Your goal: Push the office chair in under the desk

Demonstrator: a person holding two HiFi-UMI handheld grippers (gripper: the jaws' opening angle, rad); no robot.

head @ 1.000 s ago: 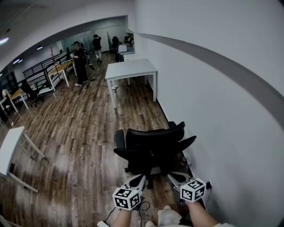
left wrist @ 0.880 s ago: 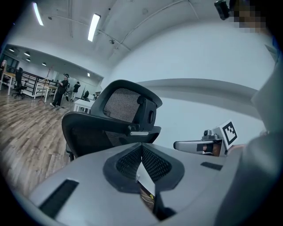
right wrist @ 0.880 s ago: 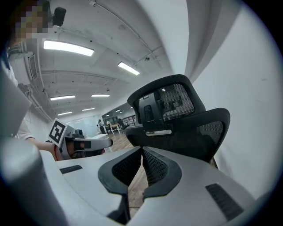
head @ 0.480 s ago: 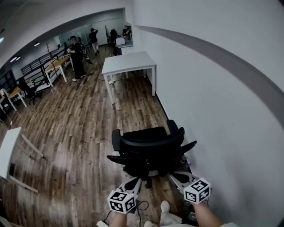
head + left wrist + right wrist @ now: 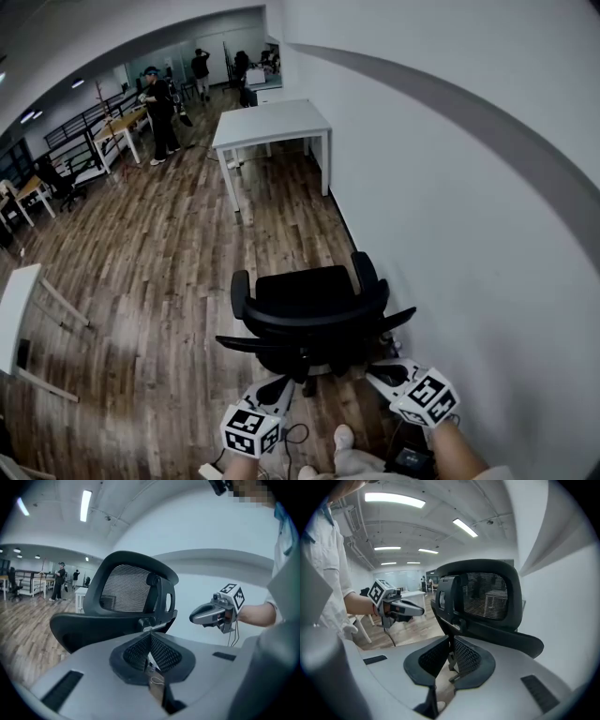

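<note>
Curved black mesh-backed office chair

The head view looks steeply down from behind the office chair. Both gripper views face the chair's back from close, seemingly about level; the left one shows the right gripper, the right one the left gripper.

The black, mesh-backed office chair stands upright, facing the white desk. The desk stands well apart from it.
</note>
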